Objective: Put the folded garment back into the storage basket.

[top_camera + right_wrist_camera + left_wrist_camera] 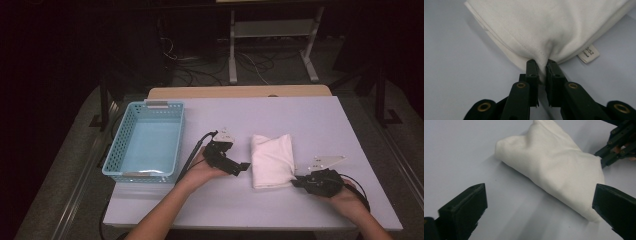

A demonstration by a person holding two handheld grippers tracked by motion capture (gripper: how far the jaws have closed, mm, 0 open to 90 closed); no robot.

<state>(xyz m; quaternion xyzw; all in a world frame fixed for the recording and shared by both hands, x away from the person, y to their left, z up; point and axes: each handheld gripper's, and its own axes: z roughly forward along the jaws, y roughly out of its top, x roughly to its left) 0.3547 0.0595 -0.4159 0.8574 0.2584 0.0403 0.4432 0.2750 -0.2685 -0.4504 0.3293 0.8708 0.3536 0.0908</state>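
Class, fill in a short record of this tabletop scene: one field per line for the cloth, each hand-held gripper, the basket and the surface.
cloth: folded white cloth, lying flat on the table, small label at its edge
right hand-held gripper: shut, pinching the cloth's near corner
left hand-held gripper: jaws wide open, beside the cloth's left edge, nothing between them
basket: light blue basket, left of the cloth, looks empty
surface: pale table
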